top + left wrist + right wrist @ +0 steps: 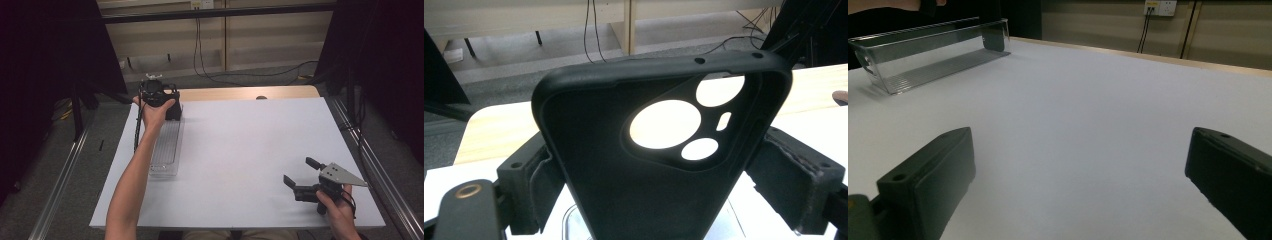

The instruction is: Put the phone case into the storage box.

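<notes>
A black phone case point(624, 190) with round camera cutouts stands upright between the jaws of my left gripper point(659, 205), which is shut on its two sides. In the high view my left gripper point(172, 107) is at the table's far left, over the far end of a clear plastic tray point(167, 150). Near the front right edge, my right gripper point(299, 171) is held open with nothing in it. Its own view shows the right gripper point(1078, 190) with jaws wide apart just above the white table point(1088, 115).
The clear tray point(923, 62) lies lengthwise along the table's left side, with something dark at its far end. A strip of bare wood point(240, 93) runs along the far edge. Cables point(240, 75) trail on the floor beyond.
</notes>
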{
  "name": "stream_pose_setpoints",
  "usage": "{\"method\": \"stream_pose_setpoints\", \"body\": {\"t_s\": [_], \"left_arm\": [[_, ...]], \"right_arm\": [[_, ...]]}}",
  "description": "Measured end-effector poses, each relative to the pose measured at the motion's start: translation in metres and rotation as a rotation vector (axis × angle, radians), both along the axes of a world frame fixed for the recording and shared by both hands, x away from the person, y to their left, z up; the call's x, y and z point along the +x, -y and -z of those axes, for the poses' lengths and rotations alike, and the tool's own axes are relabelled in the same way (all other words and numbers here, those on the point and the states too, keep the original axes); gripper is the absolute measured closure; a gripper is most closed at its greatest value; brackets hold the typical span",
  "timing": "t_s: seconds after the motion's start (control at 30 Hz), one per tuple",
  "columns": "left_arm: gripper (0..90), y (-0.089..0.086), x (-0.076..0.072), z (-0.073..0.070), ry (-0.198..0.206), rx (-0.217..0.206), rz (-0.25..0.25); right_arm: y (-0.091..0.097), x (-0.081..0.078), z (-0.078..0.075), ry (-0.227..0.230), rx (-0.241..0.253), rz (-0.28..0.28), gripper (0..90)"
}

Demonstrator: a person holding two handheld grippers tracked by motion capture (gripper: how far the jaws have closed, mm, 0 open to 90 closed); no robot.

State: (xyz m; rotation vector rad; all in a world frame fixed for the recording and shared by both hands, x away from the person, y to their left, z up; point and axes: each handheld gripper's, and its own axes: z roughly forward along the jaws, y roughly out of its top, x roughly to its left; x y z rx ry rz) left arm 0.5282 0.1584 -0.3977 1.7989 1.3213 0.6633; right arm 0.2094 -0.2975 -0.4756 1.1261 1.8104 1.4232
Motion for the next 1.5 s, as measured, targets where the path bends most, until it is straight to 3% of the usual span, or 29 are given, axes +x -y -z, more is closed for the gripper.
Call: {"method": "stream_pose_setpoints", "body": {"t_s": [0.23, 0.5, 0.57, 0.9, 1.1, 1.37, 1.5], "left_arm": [[13.7, 0.003, 0.0003, 0.0001, 0.024, 0.016, -0.016], [13.3, 0.0023, -0.001, 0.0021, 0.014, 0.062, -0.031], [13.2, 0.0038, -0.0004, 0.0025, 0.018, 0.043, -0.043], [12.9, 0.004, 0.0016, 0.0041, 0.028, 0.047, -0.044], [12.2, 0.003, 0.0032, 0.0057, 0.041, 0.014, -0.041], [4.5, -0.0012, 0.0032, 0.0045, 0.04, 0.009, -0.028], [2.3, -0.0025, 0.003, 0.004, 0.057, -0.011, -0.006]], "right_arm": [[-0.0002, -0.0001, 0.0, -0.002, 0.001, -0.002, 0.0], [-0.0006, 0.0, 0.0, 0.001, 0.002, -0.002, 0.0], [-0.0007, 0.0, 0.0001, 0.001, 0.001, -0.003, 0.0], [-0.0003, 0.0, 0.0, 0.002, 0.001, -0.003, 0.0], [0.0001, -0.0001, 0.0, 0.001, -0.001, -0.003, 0.0], [0.0004, -0.0002, 0.0, -0.001, 0.0, -0.004, 0.0], [0.0004, -0.0003, 0.0, -0.001, 0.001, -0.004, 0.0]]}}
